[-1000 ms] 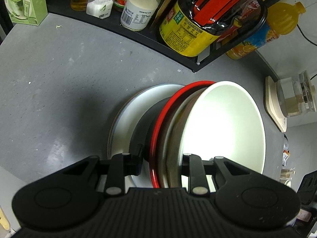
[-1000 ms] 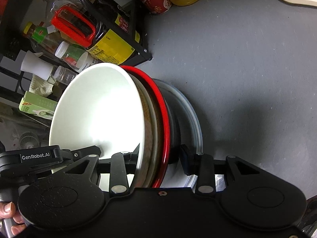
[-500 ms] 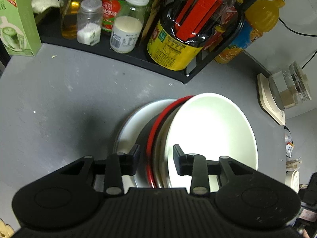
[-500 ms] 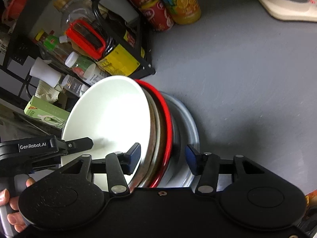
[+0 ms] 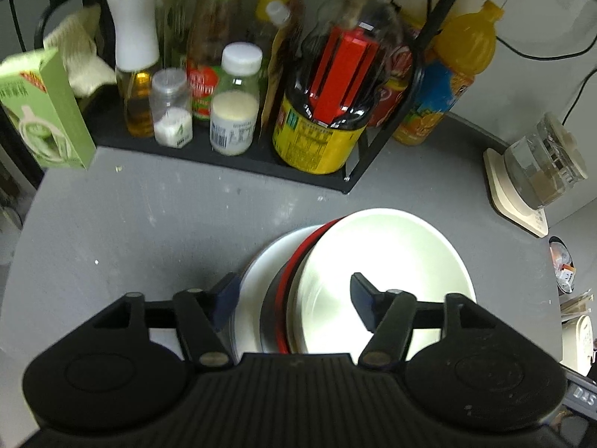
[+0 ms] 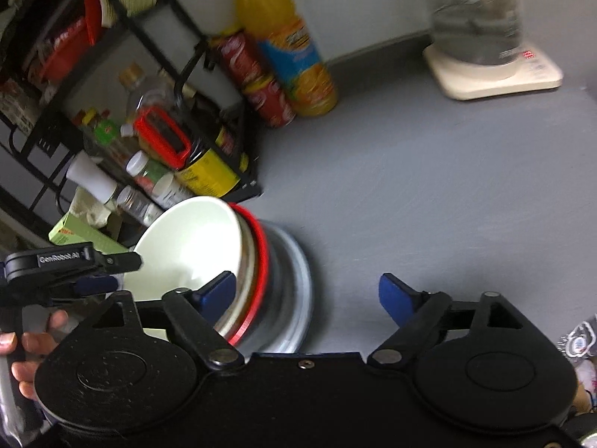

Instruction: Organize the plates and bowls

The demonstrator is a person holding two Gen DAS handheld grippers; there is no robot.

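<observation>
A stack of dishes rests on the grey counter: a white bowl on top, a red-rimmed dark bowl under it and a wide pale plate at the bottom. My left gripper hovers above the stack's near-left rims. Its jaws are opening and the pads touch nothing. In the right wrist view the white bowl, red rim and plate sit low left. My right gripper is above the stack's right edge, with jaws opening and clear of the dishes. The left gripper shows at the left.
A black wire rack with sauce bottles, jars and a dark soy bottle stands behind the stack. A green carton is at far left. An orange juice bottle, cola cans and a glass kettle on a cream base stand further back.
Both grippers have let go of the stacked rims, spread their fingers wide and risen. The stack stays on the counter and looks smaller.
</observation>
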